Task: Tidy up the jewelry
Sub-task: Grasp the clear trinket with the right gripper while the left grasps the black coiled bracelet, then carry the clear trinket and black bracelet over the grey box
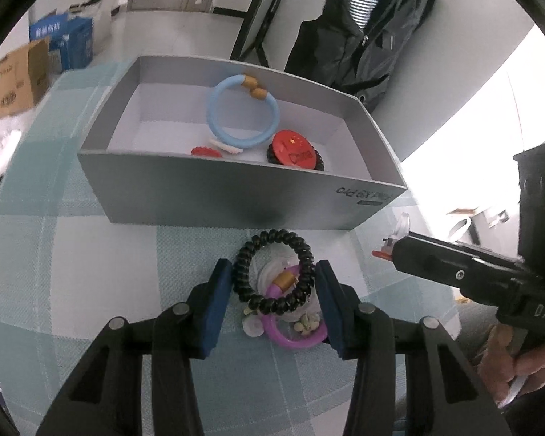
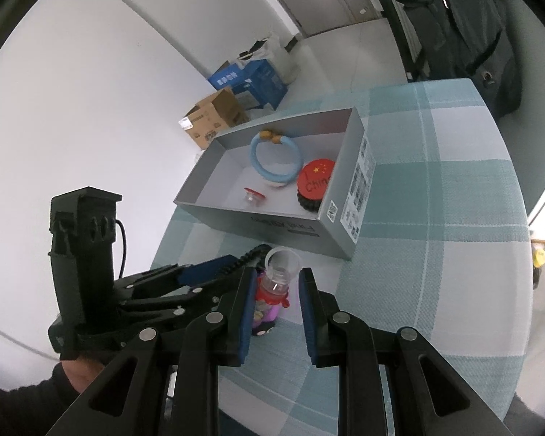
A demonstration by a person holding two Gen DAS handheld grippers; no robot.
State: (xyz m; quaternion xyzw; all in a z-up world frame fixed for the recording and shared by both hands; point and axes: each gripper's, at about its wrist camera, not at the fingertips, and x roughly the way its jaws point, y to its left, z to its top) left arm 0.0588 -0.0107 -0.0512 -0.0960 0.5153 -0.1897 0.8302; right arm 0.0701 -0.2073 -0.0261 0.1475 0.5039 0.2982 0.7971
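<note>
A grey box [image 1: 207, 185] [image 2: 272, 218] on the checked cloth holds a blue ring bracelet [image 1: 241, 112] [image 2: 276, 160], a red China badge [image 1: 296, 150] [image 2: 314, 178] and a small red clip [image 1: 205, 151] [image 2: 252, 194]. In front of it lies a pile: a black spiral hair tie [image 1: 276, 272], a purple ring [image 1: 294, 334] and clear pieces. My left gripper [image 1: 274, 298] is open, its fingers on either side of the hair tie. My right gripper [image 2: 276, 305] holds a clear and red clip [image 2: 278, 279] [image 1: 396, 236] between its fingers; contact is unclear.
The table [image 2: 436, 218] has a teal and white checked cloth. A dark jacket [image 1: 367, 29] hangs on a chair behind the box. Cardboard and blue boxes [image 2: 236, 98] stand on the floor beyond the table's far edge.
</note>
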